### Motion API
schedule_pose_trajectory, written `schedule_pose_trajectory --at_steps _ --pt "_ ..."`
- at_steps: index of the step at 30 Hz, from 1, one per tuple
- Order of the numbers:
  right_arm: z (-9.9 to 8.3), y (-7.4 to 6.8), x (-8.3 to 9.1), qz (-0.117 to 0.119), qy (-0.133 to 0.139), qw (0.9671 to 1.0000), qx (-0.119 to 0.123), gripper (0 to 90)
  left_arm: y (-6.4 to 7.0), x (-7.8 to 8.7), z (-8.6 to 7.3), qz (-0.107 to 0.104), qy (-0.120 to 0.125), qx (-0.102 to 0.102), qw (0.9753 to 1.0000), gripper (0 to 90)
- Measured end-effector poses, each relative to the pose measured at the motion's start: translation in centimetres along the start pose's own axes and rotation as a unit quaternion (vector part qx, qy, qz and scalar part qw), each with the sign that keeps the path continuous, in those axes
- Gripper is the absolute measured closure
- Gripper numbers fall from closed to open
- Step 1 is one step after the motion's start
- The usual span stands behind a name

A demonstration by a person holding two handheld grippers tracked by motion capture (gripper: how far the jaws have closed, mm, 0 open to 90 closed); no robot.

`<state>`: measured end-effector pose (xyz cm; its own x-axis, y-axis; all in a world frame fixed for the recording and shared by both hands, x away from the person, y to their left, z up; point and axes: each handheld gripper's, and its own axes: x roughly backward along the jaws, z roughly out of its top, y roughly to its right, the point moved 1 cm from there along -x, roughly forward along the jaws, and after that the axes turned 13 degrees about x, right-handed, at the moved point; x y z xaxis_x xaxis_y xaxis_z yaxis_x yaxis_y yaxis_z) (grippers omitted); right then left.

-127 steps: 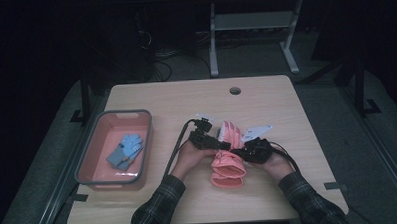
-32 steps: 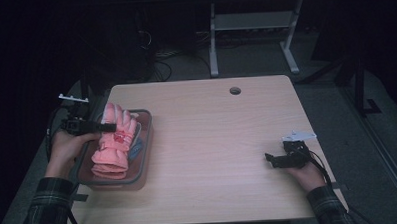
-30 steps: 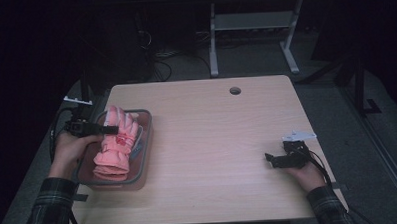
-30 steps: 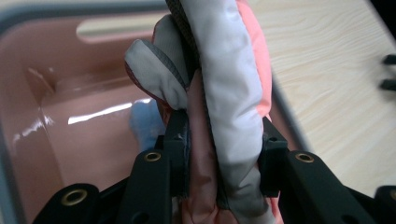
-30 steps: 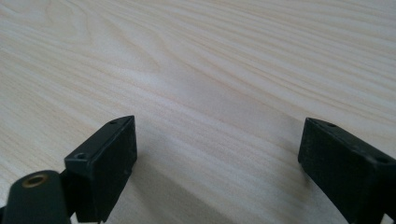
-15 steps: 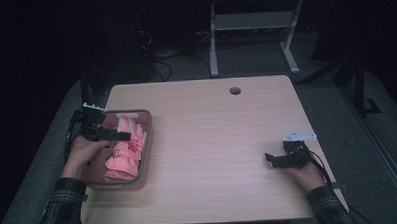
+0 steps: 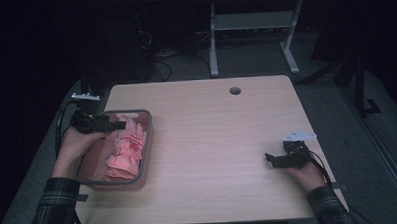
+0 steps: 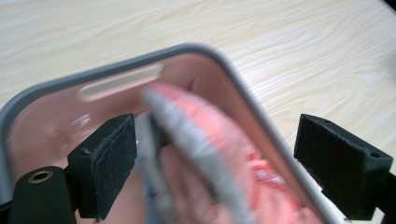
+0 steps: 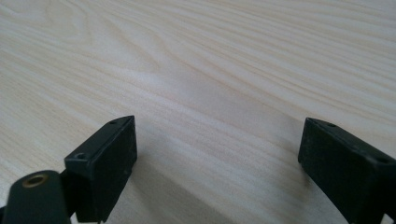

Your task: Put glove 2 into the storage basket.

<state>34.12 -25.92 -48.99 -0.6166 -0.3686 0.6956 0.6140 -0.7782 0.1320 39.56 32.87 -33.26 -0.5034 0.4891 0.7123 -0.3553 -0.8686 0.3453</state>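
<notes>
A pink pair of gloves [image 7: 124, 153] lies crumpled inside the pink tray with a grey rim [image 7: 148, 142] at the table's left edge. My left gripper [image 7: 121, 125] hovers over the tray's far left corner, held by a hand with a plaid sleeve. In the left gripper view, the left gripper [image 8: 215, 135] is open, its jaws set wide apart. The blurred glove [image 8: 233, 163] with its grey cuff lies below them, inside the tray rim [image 8: 254, 100]. My right gripper [image 7: 269, 159] rests on the table near the front right. It [image 9: 219, 140] is open over bare wood.
The light wooden table [image 7: 217, 126] has a round cable hole [image 7: 235, 90] near its far edge. Beyond it stands a white desk frame [image 7: 251, 25] on a dark floor with cables.
The left gripper carried the pink gloves from mid-table to above the tray, then let go. The gloves now lie in the tray. The right gripper has stayed still for the last second.
</notes>
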Motion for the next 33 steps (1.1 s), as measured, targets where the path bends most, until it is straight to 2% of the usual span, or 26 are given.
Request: schedule_pose_trajectory --at_steps 8,14,19,23,28,30,33 --pt "0.0 0.0 0.0 0.000 0.000 1.0000 0.000 11.4 5.2 -0.9 0.3 -0.036 0.015 -0.050 0.9980 12.9" --pt "0.0 0.0 0.0 0.000 0.000 1.0000 0.001 11.4 9.1 -3.2 -0.4 -0.065 0.021 -0.075 0.9948 12.9" --pt "0.0 0.0 0.0 0.000 0.000 1.0000 0.001 11.4 11.5 -5.0 -1.5 -0.068 0.022 -0.089 0.9935 13.3" --pt "0.0 0.0 0.0 0.000 0.000 1.0000 0.001 11.4 13.7 -6.6 -2.9 -0.062 0.022 -0.109 0.9919 13.4" --pt "0.0 0.0 0.0 0.000 0.000 1.0000 0.000 11.4 15.6 -8.8 -4.7 -0.065 0.011 -0.131 0.9892 13.4" --pt "0.0 0.0 0.0 0.000 0.000 1.0000 0.000 11.4 16.2 -9.8 -5.5 -0.067 0.002 -0.133 0.9888 13.4" --pt "0.0 0.0 0.0 0.000 0.000 1.0000 0.001 11.4 16.9 -11.1 -6.7 -0.069 -0.008 -0.147 0.9866 13.4"
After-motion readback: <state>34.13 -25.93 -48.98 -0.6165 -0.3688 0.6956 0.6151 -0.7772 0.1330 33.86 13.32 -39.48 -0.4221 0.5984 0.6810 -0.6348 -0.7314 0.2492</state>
